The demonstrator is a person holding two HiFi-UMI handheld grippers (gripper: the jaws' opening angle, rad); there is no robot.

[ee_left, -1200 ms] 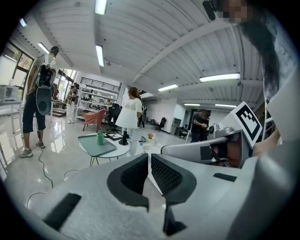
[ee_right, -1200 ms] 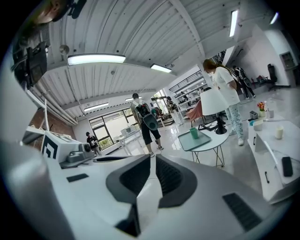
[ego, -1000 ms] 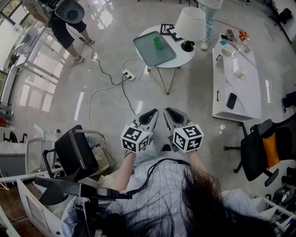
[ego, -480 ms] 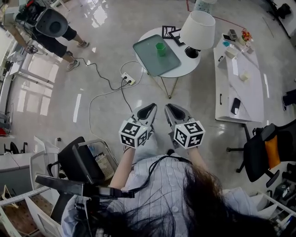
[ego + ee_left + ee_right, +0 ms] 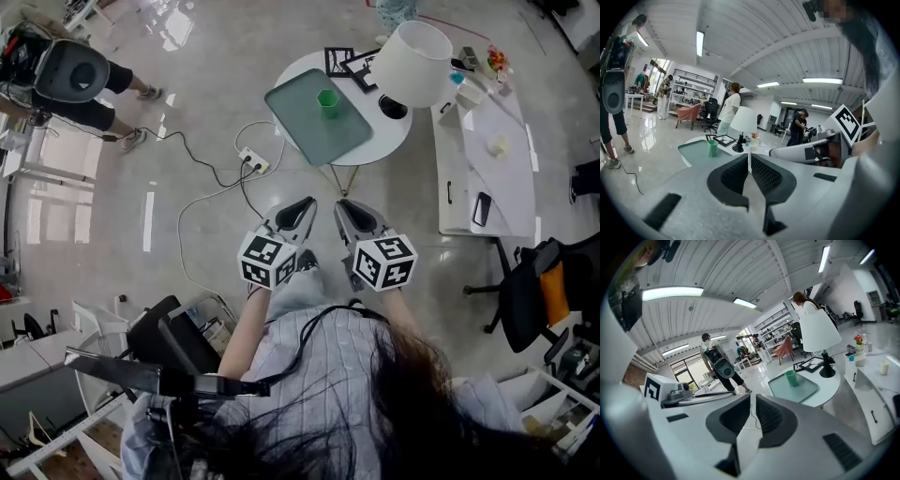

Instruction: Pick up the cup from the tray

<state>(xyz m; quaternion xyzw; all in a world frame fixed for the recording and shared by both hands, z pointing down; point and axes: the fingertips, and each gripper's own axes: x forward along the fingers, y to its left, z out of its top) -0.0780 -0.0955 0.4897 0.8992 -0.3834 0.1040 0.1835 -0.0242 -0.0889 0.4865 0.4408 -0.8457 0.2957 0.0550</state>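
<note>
The person wears a pale, finely striped shirt (image 5: 314, 375). A thin black cable (image 5: 302, 349) loops across it, and long dark hair (image 5: 422, 412) falls over it. The left claw (image 5: 298, 214) and right claw (image 5: 349, 216) are light grey with black ribbed pads (image 5: 766, 176). Each carries 1 white cube (image 5: 269, 261) printed with black square markers.

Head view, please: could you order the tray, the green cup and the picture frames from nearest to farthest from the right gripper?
Measured from the right gripper, which is shut and empty:
1. The tray, on the near side of the round table.
2. The green cup, upright on the tray, toward its far end.
3. The picture frames, at the table's far edge, beyond the tray.
</note>
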